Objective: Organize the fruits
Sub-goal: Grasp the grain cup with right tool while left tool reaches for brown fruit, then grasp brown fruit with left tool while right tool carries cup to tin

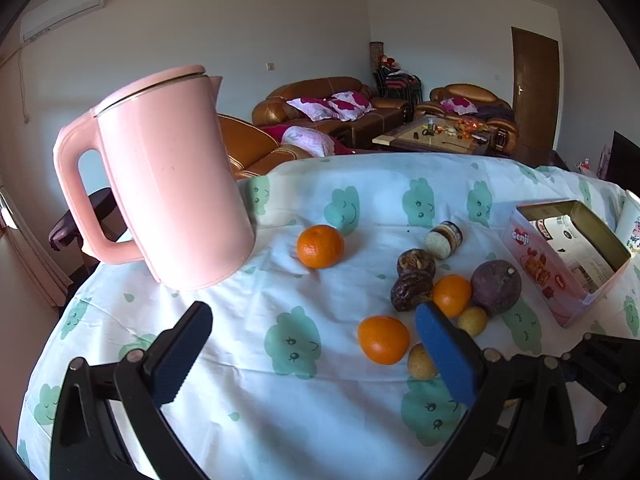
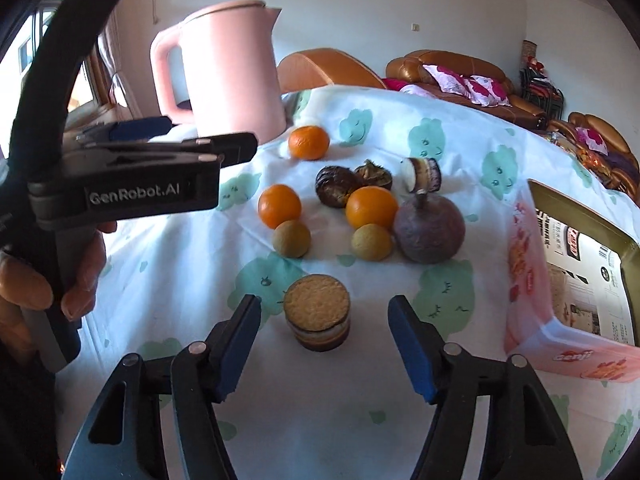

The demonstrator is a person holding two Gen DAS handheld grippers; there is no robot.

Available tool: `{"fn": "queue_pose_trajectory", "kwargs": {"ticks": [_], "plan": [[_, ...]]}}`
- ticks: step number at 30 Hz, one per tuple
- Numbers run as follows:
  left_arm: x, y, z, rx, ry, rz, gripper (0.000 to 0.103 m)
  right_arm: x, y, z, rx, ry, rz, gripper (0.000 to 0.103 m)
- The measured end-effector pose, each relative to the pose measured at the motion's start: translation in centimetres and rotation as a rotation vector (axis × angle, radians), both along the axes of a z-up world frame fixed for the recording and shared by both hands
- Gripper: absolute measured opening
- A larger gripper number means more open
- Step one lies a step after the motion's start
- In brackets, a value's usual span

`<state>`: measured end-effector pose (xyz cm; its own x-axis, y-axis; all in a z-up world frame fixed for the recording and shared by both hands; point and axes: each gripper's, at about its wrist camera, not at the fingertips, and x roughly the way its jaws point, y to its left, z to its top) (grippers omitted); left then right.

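- The right gripper is seen with its jaws apart and nothing clamped; a round layered cake stands between the pads, untouched.
- The fruits, among them an orange and a purple passion fruit, lie straight ahead beyond it.
- The left gripper is spread, empty, and judged nearer the fruits.
- The open tin sits right of them.

Three oranges sit on the cloud-print cloth around mid-frame of the right wrist view, the first alone nearer the top. Below them lie two small tan round fruits, the right one touching a large dull purple fruit with its stem up. Two dark brown wrinkled fruits rest side by side above the right-hand orange.
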<state>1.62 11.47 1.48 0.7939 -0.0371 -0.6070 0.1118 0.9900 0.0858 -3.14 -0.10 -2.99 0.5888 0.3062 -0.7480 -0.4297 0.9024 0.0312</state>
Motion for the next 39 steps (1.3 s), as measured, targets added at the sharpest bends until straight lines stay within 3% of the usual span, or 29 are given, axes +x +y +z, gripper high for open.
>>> {"fn": "queue_pose_trajectory", "kwargs": {"ticks": [5, 11, 15, 20, 25, 28, 32, 33, 34, 35, 39], "plan": [[-0.1, -1.3, -0.5, 0.007, 0.044, -0.062, 0.103, 0.1, 0.4, -0.4, -0.04, 0.033, -0.002, 0.038], [-0.5, -3.0, -1.2, 0.037, 0.064, -0.114, 0.099, -0.7, -2.5, 0.8, -0.024, -0.028, -0.109, 0.037], [-0.2, -3.9, -2.3, 0.049, 0.122, -0.15, 0.089, -0.6, -5.0, 2.3, 0.026, -0.118, -0.197, 0.037], [-0.2, -4.5, -3.3, 0.029, 0.184, -0.212, 0.08, -0.4, -6.6, 3.3, 0.051, -0.152, -0.256, 0.037], [0.1, -4.8, -4.7, 0.018, 0.262, -0.238, 0.068, 0.1, -7.4, 3.5, 0.065, -0.14, -0.289, 0.037], [0.7, -4.4, -5.3, 0.003, 0.283, -0.206, 0.053, 0.1, -7.8, 3.7, 0.083, -0.14, -0.295, 0.037], [1.1, -3.7, -5.6, -0.054, 0.272, -0.192, 0.047, -0.1, -8.2, 3.8, 0.097, -0.142, -0.292, 0.037], [1.0, -3.9, -5.6, -0.041, 0.259, -0.196, 0.036, 0.0, -8.2, 3.7, 0.098, -0.142, -0.292, 0.037], [0.8, -4.0, -5.6, -0.037, 0.249, -0.206, 0.017, -0.1, -8.3, 3.8, 0.099, -0.142, -0.293, 0.037], [0.8, -4.1, -5.5, -0.034, 0.248, -0.207, 0.012, -0.1, -8.3, 3.8, 0.099, -0.145, -0.295, 0.037], [0.9, -3.8, -5.0, -0.068, 0.228, -0.198, 0.012, -0.2, -9.2, 4.5, 0.114, -0.171, -0.315, 0.037]]}}
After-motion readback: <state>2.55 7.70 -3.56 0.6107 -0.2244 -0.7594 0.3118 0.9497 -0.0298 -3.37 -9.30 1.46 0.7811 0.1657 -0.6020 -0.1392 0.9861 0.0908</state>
